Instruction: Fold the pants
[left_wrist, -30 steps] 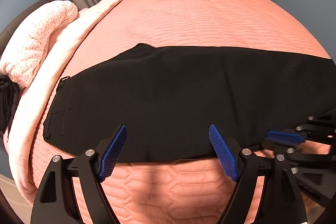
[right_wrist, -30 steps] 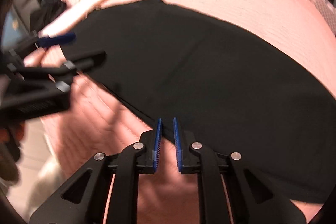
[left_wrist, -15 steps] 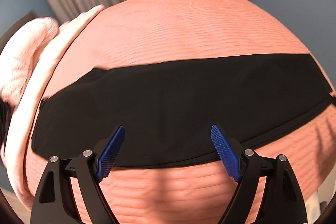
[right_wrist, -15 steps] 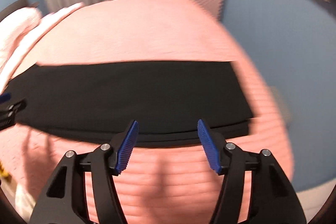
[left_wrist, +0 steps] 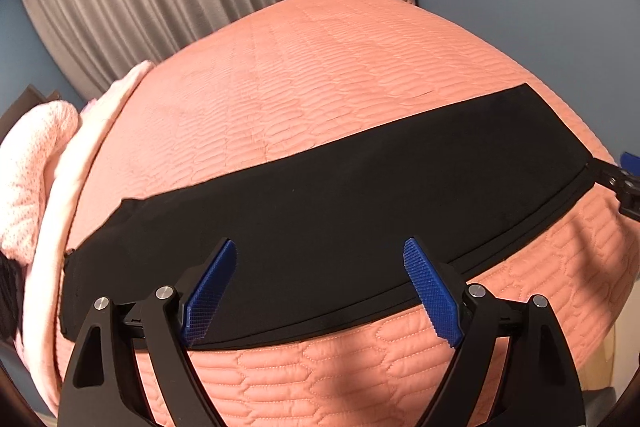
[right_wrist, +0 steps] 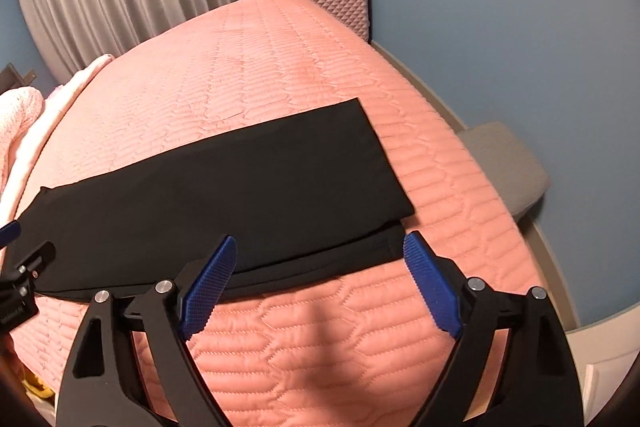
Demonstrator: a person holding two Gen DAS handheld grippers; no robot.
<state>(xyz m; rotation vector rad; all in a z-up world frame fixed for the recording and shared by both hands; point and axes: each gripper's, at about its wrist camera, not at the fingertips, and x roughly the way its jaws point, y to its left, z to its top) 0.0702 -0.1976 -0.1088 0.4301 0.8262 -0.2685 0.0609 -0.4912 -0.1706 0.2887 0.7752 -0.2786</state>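
Pants (left_wrist: 320, 219): black, laid flat on the pink quilted bed (left_wrist: 320, 75), already doubled leg over leg; the lower leg peeks out past the upper one along the near edge at the cuff end.
Long axis: runs left to right across the bed, crosswise to both grippers' pointing direction.
Waist end: toward the pale blanket (left_wrist: 60, 187) heaped at the left of the pants.
Cuff end: away from the blanket, toward the blue wall side.
Left gripper (left_wrist: 320, 291): released, jaws spread wide, holding nothing; hovers over the near long edge of the pants, around mid-length toward the waist.
Right gripper (right_wrist: 320, 287): released, jaws wide, empty; hovers just in front of the cuff end, the offset lower cuff between its fingers in view.
Nearer hand: right for the cuffs, left for the waist half.
Likely next move: I judge a crosswise fold, cuffs carried along the long axis toward the blanket end.
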